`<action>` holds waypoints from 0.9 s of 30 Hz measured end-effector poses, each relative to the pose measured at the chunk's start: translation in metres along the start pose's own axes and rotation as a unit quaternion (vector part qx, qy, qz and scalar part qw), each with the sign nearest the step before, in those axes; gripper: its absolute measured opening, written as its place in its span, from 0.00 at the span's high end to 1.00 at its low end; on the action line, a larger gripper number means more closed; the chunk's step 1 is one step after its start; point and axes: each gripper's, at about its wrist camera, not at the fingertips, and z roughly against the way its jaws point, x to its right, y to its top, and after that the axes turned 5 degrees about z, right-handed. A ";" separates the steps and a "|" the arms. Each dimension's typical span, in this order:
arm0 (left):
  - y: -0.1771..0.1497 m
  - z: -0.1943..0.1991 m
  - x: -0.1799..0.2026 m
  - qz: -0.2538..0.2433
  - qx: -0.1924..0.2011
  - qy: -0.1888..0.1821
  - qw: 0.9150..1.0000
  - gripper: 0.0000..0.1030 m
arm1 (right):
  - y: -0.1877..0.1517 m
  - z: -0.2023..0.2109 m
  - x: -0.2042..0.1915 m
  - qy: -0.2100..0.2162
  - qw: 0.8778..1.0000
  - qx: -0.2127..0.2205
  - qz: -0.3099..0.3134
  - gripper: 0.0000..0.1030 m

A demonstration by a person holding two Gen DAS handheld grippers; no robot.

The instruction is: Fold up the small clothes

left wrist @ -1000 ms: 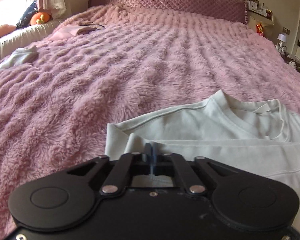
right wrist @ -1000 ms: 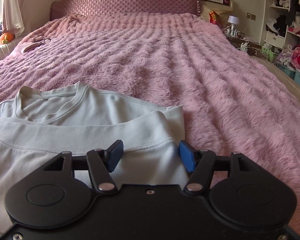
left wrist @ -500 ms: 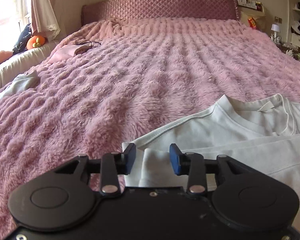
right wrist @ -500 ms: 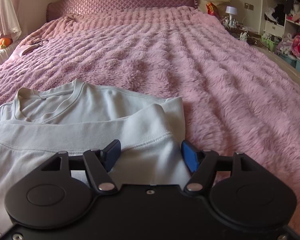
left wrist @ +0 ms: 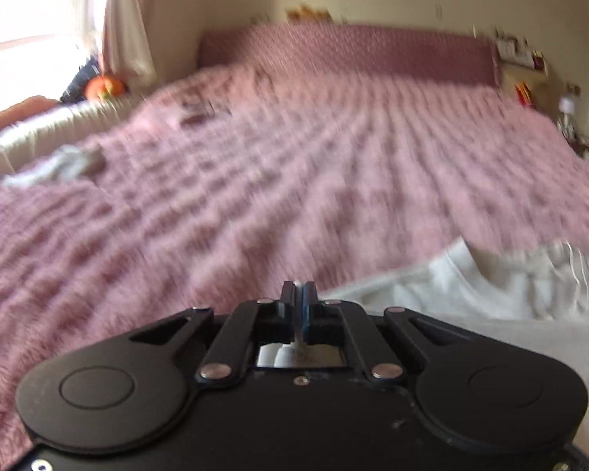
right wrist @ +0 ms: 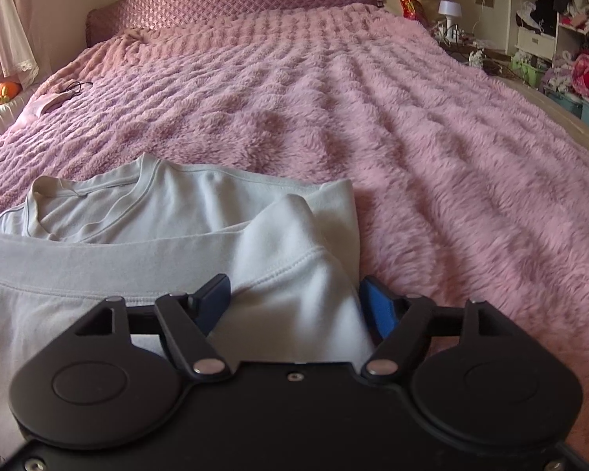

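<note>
Left wrist view is smeared with motion blur, so we read it loosely. At its far left we see a bright window [left wrist: 27, 4] with a pale curtain [left wrist: 127, 19], a round orange plush toy [left wrist: 105, 85] below it, and a small crumpled grey-white cloth [left wrist: 59, 165] lying on the fluffy, ribbed pink plush blanket [left wrist: 255, 180] that covers the bed. At the middle bottom our left gripper [left wrist: 299, 298] has its two blue-padded fingers pressed together; whether a sliver of fabric is caught between them we cannot tell. To its right lies the pale grey-white cotton T-shirt [left wrist: 491, 286], soft and rumpled, its ribbed neckline towards the quilted mauve headboard [left wrist: 345, 49].

Turning to the right wrist view, sharp this time, the same T-shirt [right wrist: 145, 212] spreads over the left and centre foreground on the blanket [right wrist: 412, 125], its lower part folded up over the chest, with a stitched hem running across. Our right gripper [right wrist: 299, 306] stands wide open, its blue pads on either side of a raised hump of the folded hem, gripping nothing. Farther right we see a small white lamp [right wrist: 450, 10] beside the bed and cluttered shelves of clothes [right wrist: 569, 31].
</note>
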 end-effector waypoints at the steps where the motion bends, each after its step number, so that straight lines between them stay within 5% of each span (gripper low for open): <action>1: 0.000 -0.010 0.001 -0.001 -0.022 -0.002 1.000 0.99 | 0.000 -0.001 0.001 0.001 1.000 -0.001 -0.004 0.29; 4: -0.010 -0.044 -0.004 0.012 -0.105 -0.012 0.994 0.97 | -0.001 -0.002 0.001 -0.001 1.000 -0.004 -0.006 0.28; 8: -0.008 -0.042 0.000 -0.024 -0.114 -0.008 0.993 0.90 | 0.001 0.000 0.001 -0.002 1.000 -0.011 -0.006 0.28; 9: -0.004 -0.037 -0.001 -0.023 -0.116 -0.009 0.993 0.77 | 0.002 0.003 0.000 -0.006 1.000 -0.012 -0.003 0.28; 10: 0.001 -0.028 -0.003 -0.019 -0.110 -0.009 0.994 0.60 | 0.004 0.009 -0.002 -0.011 1.000 -0.009 0.001 0.28; 14: 0.010 0.040 -0.024 0.016 -0.088 -0.065 0.994 0.42 | -0.002 0.059 -0.014 0.001 1.000 0.030 0.003 0.28; 18: -0.018 0.117 -0.046 0.059 -0.117 -0.102 0.986 0.32 | -0.027 0.113 -0.039 -0.015 1.000 0.023 -0.001 0.28; 23: -0.078 0.172 -0.074 0.190 -0.186 -0.108 0.958 0.31 | -0.066 0.143 -0.055 0.018 0.997 0.005 -0.072 0.27; 27: -0.119 0.181 -0.087 0.282 -0.213 -0.097 0.931 0.31 | -0.080 0.131 -0.055 -0.013 0.998 0.002 -0.068 0.27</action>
